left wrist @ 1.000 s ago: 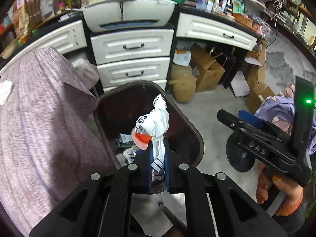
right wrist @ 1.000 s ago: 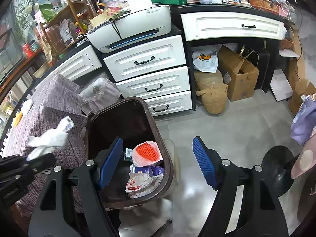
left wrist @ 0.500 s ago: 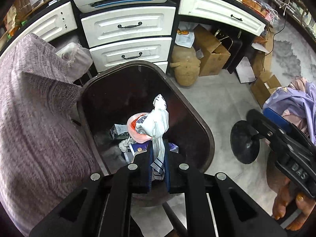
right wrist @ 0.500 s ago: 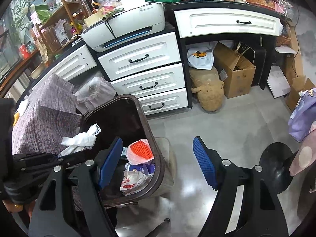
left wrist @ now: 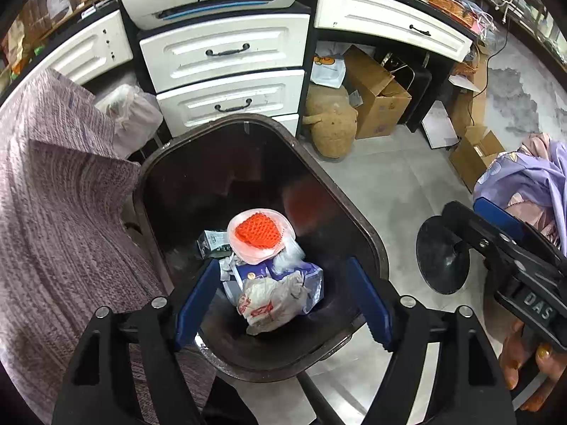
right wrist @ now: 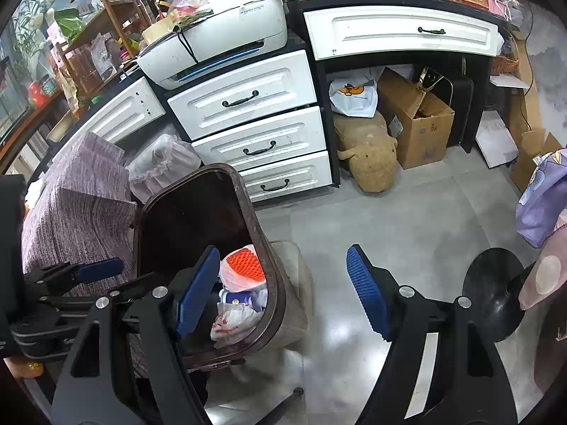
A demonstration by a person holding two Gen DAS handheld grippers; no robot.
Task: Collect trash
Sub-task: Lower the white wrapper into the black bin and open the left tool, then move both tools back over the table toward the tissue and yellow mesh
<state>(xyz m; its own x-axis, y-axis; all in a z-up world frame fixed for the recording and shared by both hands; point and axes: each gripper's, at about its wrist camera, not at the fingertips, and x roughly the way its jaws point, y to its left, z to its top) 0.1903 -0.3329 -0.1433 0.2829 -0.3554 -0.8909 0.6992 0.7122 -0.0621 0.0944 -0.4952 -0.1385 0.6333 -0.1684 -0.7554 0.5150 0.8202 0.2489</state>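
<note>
Trash lies heaped at the bottom of the dark brown bin (left wrist: 358, 219): a crumpled white plastic bag (left wrist: 273, 301) with red print on top, a blue wrapper (left wrist: 308, 276) under it, and an orange mesh piece in a pink bag (left wrist: 260, 235) behind. Your left gripper (left wrist: 283, 301) hangs over the bin mouth, its fingers (left wrist: 193, 299) opening wide with nothing pressed between them. Your right gripper (right wrist: 283, 294) is beside the bin over the grey floor (right wrist: 407, 219), fingers spread wide and empty.
</note>
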